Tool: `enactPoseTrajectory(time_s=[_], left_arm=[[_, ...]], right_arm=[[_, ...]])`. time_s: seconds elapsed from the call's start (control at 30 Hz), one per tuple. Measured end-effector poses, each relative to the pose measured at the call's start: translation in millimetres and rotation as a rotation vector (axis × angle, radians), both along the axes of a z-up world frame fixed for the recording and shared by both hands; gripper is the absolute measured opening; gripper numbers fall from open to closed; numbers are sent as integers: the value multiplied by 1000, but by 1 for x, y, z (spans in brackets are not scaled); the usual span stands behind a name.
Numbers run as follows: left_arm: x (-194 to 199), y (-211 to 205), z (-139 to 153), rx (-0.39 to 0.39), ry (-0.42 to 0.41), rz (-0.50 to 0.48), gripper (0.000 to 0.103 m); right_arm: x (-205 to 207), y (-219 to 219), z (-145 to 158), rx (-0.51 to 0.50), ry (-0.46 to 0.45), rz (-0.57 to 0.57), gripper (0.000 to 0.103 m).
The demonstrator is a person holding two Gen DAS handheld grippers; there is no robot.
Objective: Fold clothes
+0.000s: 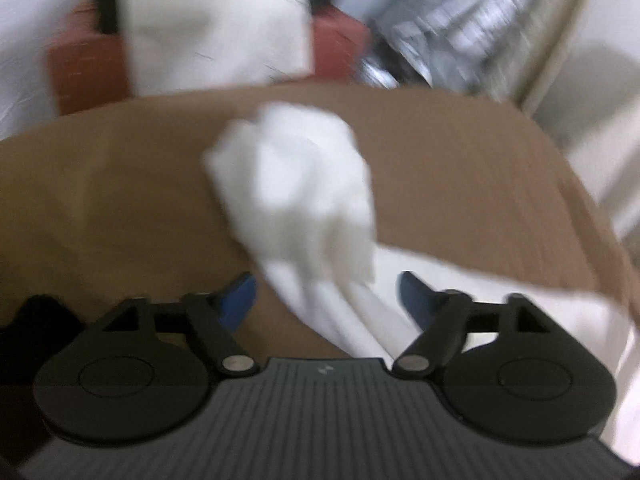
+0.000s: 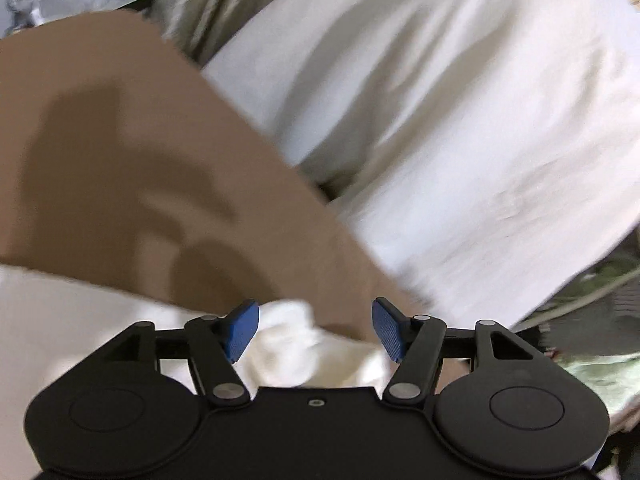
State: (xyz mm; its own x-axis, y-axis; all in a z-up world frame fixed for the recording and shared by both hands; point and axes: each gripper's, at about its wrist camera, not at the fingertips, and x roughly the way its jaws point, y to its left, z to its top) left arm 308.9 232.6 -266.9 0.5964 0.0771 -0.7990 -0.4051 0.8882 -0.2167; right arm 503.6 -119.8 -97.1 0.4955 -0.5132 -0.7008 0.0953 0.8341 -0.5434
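Note:
A white garment [image 1: 304, 200] lies crumpled on a brown cardboard sheet [image 1: 100, 184], with a flatter part trailing toward the lower right. My left gripper [image 1: 326, 300] is open above it; its blue pads [image 1: 238, 300] stand wide apart on either side of the cloth without pressing it. In the right wrist view, my right gripper [image 2: 316, 330] is open too, blue pads [image 2: 242, 330] apart, with a bunched bit of the white garment [image 2: 296, 344] below and between them, not pinched. The cardboard sheet [image 2: 120, 152] stretches ahead to the left. Both views are blurred.
A reddish-orange box [image 1: 88, 72] draped with white cloth [image 1: 216, 28] stands beyond the cardboard. Silvery crinkled wrapping [image 1: 452, 24] lies at the back right. Pale bedding [image 2: 440, 112] fills the right side of the right wrist view, with greenish fabric [image 2: 600, 376] at the lower right.

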Motion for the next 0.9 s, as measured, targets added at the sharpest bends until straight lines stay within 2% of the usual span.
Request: enactPoseTrajectory(time_s=[0.07,0.13,0.17,0.2,0.23,0.27,0.3,0.37,0.53,0.57,0.6,0.63,0.67,0.73,0.77,0.8,0.83,0.9], left_arm=[[14,-21,-15,61,92,-139,103],[15,-26,-17,98,70,-136,103],[14,-26,-16,112,43,-116,97],[13,-27,-15,127,17,-95,86],[12,-27,-14,142,-10,-74,54],[12,-27,-13,157,-37,-53,27],[11,-25,-11,155,-66,-37,21],[10,-20,2,92,-156,-38,17],[-31,-14,68,39,-614,-86,19],[-37,-14,73,40,-646,-77,23],[-40,-11,68,38,-614,-41,25],[-37,-6,56,29,-535,9,31],[-32,2,43,20,-431,65,35],[-20,27,10,-32,-144,199,37],[-22,38,0,-74,-90,260,36],[-29,49,-3,-124,-112,316,36],[-34,54,1,-127,-124,357,37],[-42,50,22,-8,-150,384,38]], right_arm=[[-7,-1,4,111,-49,-3,69],[-17,1,0,299,-65,23,69],[-24,4,-4,387,-63,40,69],[-31,9,-10,465,-57,59,69],[-37,13,-16,534,-48,78,69],[-45,19,-23,595,-34,99,69],[-52,25,-31,649,-16,118,69],[-62,33,-45,702,21,141,69],[-74,36,-65,732,65,164,69],[-76,34,-67,738,65,161,69],[-77,30,-70,751,66,149,69],[-78,25,-75,773,71,128,69],[-80,19,-84,794,82,106,69],[-87,12,-98,802,97,86,69],[-94,11,-103,790,95,95,69],[-99,11,-105,778,87,110,69],[-103,13,-105,764,76,131,69],[-112,18,-104,731,64,162,69]])
